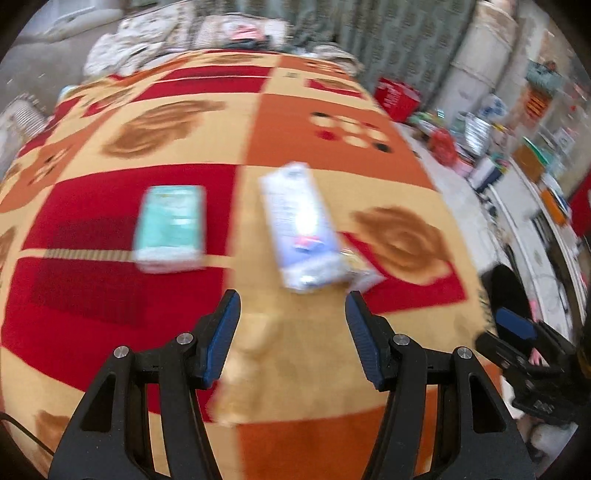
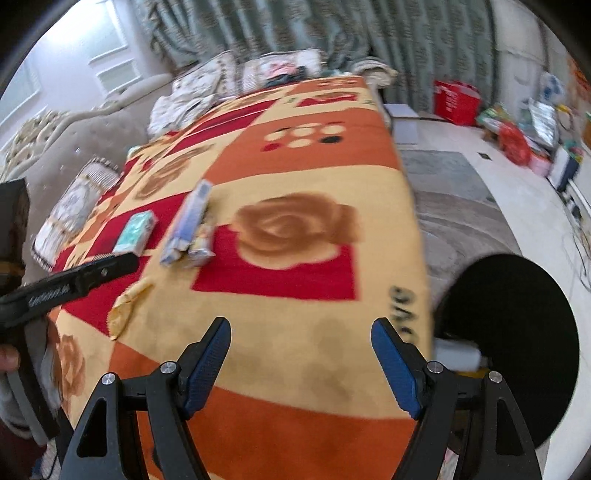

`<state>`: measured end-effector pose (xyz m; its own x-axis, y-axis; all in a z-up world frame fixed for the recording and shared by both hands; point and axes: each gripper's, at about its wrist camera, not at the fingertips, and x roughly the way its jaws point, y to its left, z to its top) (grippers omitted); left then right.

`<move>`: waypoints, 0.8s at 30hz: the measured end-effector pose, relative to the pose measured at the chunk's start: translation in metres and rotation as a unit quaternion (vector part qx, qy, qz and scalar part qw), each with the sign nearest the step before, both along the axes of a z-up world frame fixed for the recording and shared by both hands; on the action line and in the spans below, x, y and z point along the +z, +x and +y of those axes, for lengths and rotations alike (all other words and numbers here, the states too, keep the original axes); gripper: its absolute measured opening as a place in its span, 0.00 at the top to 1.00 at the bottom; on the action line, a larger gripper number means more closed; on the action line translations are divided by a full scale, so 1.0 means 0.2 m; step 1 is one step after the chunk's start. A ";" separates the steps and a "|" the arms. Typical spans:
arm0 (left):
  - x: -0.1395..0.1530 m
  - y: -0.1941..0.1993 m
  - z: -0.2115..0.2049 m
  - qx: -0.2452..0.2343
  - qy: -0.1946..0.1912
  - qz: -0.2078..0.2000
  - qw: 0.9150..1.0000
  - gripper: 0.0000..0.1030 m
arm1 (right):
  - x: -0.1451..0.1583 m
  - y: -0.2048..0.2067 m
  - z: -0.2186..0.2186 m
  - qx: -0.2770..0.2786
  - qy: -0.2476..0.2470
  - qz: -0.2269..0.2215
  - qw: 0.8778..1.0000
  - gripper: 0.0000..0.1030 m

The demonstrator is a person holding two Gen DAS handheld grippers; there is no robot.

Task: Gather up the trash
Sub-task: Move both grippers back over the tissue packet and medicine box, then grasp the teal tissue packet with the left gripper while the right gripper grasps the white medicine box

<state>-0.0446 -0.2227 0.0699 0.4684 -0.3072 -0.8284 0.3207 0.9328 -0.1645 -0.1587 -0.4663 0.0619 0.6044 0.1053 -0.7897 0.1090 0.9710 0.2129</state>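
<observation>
Left wrist view looks down my left gripper [image 1: 293, 306], jaws spread wide and holding nothing, over a patterned blanket [image 1: 303, 133] in red, orange and cream squares with brown rose motifs. On it lie the trash items: a blurred teal packet [image 1: 170, 227] to the left, and a long pale-blue carton [image 1: 301, 229] just ahead of my fingertips, with a smaller crumpled wrapper [image 1: 360, 271] touching its right side. At the right edge my right gripper [image 1: 517, 328] shows beside a black round bin [image 1: 504, 291] on the floor.

From the right wrist view, my right gripper [image 2: 301, 332] also stands open and empty above the near end of the blanket [image 2: 295, 170]. The teal packet [image 2: 135, 232], carton [image 2: 190, 221] and wrapper [image 2: 202, 247] sit well ahead to the left, close to my left gripper [image 2: 74, 284], seen here from the side. The black bin [image 2: 517, 325] stands just off the blanket's right edge, something white [image 2: 458, 354] at its rim. Beyond are grey-green curtains [image 2: 332, 33], patterned cushions [image 2: 207, 77], a grey upholstered sofa back [image 2: 55, 147], a red box [image 2: 456, 98], and cluttered goods [image 2: 535, 125] along the pale floor [image 2: 461, 177].
</observation>
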 end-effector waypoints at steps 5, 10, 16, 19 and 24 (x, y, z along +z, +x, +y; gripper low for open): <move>-0.07 0.20 0.20 0.048 0.003 0.003 0.999 0.44 | 0.00 0.09 0.12 0.027 -0.002 0.001 1.000 0.26; -0.13 0.38 0.27 0.061 -0.010 0.006 0.998 0.44 | 0.00 0.14 0.17 0.040 -0.001 0.003 0.999 0.26; -0.24 0.51 0.24 0.059 0.023 0.022 0.998 0.44 | 0.00 0.25 0.20 0.052 0.004 0.001 0.999 0.26; -0.25 0.50 0.22 0.052 0.040 0.003 0.998 0.44 | 0.00 0.34 0.24 0.061 0.004 0.000 0.998 0.26; -0.22 0.48 0.30 0.064 0.018 0.014 0.998 0.57 | 0.03 0.52 0.38 0.096 -0.014 -0.011 0.995 0.26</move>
<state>0.0519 -0.1622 0.0251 0.4789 -0.2159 -0.8509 0.1935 0.9714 -0.1376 -0.0544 -0.3893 0.0672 0.5927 0.1982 -0.7807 -0.0839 0.9792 0.1849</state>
